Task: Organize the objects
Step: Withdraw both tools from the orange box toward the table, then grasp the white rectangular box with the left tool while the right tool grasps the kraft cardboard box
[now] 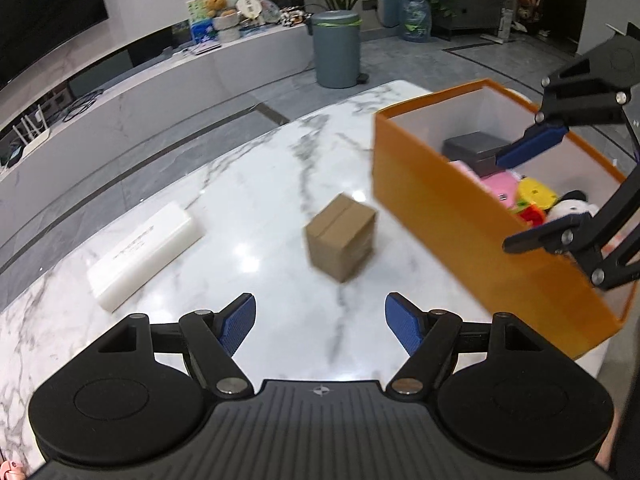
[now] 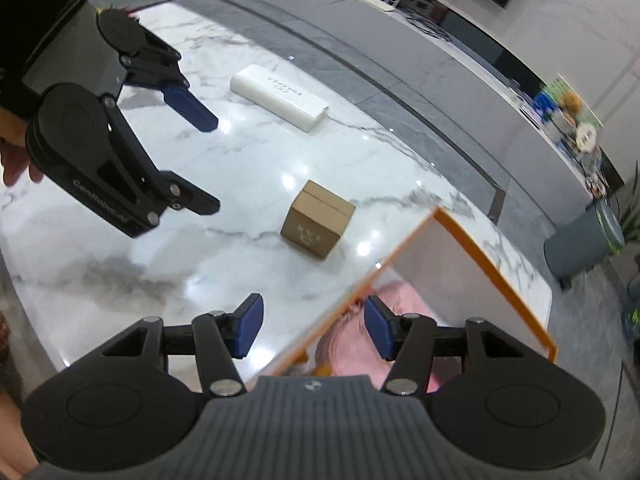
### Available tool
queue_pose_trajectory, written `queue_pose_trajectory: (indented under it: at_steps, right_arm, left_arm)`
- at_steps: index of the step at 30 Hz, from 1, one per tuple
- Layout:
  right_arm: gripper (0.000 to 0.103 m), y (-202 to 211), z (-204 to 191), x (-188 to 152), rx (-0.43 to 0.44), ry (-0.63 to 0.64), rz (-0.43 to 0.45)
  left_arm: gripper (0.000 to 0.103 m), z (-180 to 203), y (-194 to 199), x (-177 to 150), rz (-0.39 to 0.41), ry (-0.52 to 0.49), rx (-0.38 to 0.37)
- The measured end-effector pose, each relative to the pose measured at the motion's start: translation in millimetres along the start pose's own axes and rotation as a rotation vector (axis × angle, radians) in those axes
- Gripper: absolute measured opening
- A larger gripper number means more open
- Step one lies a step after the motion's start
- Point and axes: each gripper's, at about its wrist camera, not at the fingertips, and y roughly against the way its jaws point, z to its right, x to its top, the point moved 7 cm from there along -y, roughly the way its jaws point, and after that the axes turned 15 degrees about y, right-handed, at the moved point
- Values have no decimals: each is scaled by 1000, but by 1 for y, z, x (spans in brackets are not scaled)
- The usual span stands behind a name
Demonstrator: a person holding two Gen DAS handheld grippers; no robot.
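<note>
A grey bin (image 1: 336,50) stands beside a water jug (image 1: 415,20).

Both tools had the same build. The left gripper (image 1: 320,322) had a dark grey ribbed body with a small cross-shaped emblem at its front edge, and two flat black round discs, one on each side of that body. From the discs, black angular link bars with silver round screw heads ran forward to two blue fingers (image 1: 238,326) with a fine textured surface. The right gripper (image 2: 314,326) had the same grey ribbed body, black discs, silver screws and blue pads. On one black link of the left gripper, seen from the right wrist camera, white lettering was printed, only partly readable.
</note>
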Motion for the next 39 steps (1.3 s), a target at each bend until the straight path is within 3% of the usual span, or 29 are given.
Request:
queue_pose_trajectory:
  at_steps: [8,12,18,39]
  right_arm:
    - [65,-41,1,31,18,158,-20]
    - [72,-64,-2,39,25,273,-39]
    - [75,-92,-1,47,56,402,-58]
    - [81,-150,13,67,131,521,-58]
  left_arm:
    - [90,-47,-22,8,4,-41,49]
    - [91,-71,-33,17,20,-49,40]
    - [91,-98,-54,27,15,-102,55]
    - [91,-151,-123,67,-3,-321,61]
